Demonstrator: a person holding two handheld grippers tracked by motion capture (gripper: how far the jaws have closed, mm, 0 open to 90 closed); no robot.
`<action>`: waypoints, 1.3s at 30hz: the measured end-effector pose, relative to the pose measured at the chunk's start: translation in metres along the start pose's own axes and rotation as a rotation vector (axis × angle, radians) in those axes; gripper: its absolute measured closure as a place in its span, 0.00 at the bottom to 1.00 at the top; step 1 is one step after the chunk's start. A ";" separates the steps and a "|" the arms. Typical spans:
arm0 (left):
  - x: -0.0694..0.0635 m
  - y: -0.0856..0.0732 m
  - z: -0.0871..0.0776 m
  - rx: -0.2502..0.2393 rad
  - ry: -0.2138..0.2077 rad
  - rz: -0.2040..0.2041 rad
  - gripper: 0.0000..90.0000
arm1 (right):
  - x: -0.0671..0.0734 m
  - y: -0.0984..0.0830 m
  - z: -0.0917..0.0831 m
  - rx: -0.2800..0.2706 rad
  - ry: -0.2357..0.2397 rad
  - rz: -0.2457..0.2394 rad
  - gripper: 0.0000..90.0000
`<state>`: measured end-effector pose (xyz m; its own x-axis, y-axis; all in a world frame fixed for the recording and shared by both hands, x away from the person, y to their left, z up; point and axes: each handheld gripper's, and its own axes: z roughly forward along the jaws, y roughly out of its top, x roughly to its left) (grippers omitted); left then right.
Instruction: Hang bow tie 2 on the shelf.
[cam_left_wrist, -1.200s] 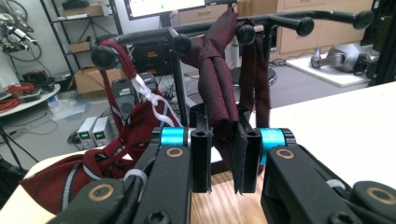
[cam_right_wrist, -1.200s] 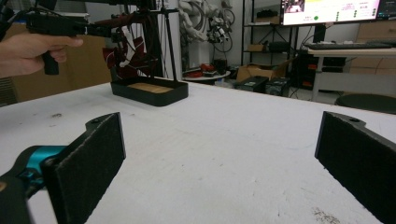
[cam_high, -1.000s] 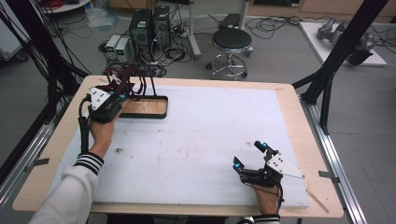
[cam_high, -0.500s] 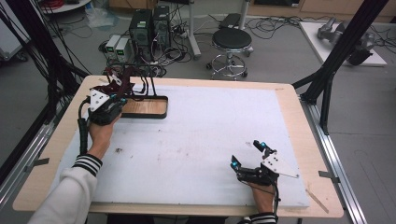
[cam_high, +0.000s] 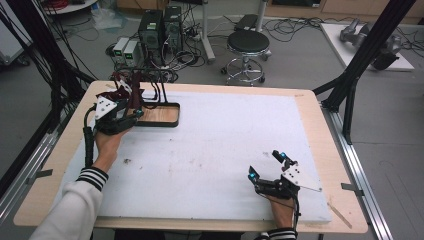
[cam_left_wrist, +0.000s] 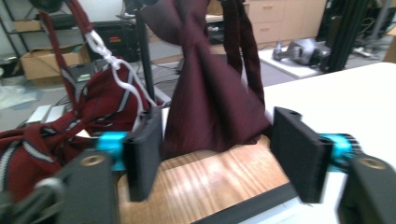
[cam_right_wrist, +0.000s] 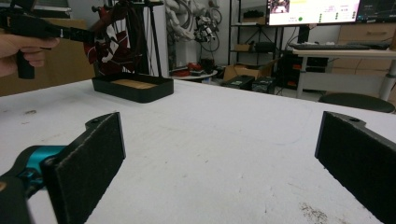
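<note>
Striped tie crowds maroon tie on rack; left tongs just opened around it, right tongs open, empty.

left gripper: fingers have just been opening, now spread to either side of the dark red tie that hangs between them, pads off the cloth | right gripper: swung from 1 o'clock back toward 12, hand hardly shifted

The left gripper, held out at arm's length, has just opened its jaws; the right gripper rests near the person, jaws wide
</note>
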<state>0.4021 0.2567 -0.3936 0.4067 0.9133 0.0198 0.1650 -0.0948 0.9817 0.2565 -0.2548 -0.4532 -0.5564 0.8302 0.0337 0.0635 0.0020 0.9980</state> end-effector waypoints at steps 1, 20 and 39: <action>0.000 0.000 0.000 0.001 -0.009 0.001 0.34 | 0.000 0.000 0.000 -0.001 -0.001 -0.002 0.01; -0.001 -0.002 -0.026 -0.075 -0.186 0.025 0.17 | 0.001 -0.001 -0.003 -0.029 -0.012 -0.006 0.01; -0.002 -0.038 -0.089 -0.184 -0.363 0.040 0.15 | 0.002 -0.002 -0.004 -0.044 -0.031 -0.015 0.01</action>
<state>0.3153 0.2933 -0.4140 0.7056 0.7082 0.0230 -0.0074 -0.0251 0.9997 0.2518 -0.2548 -0.4551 -0.5311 0.8471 0.0174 0.0183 -0.0090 0.9998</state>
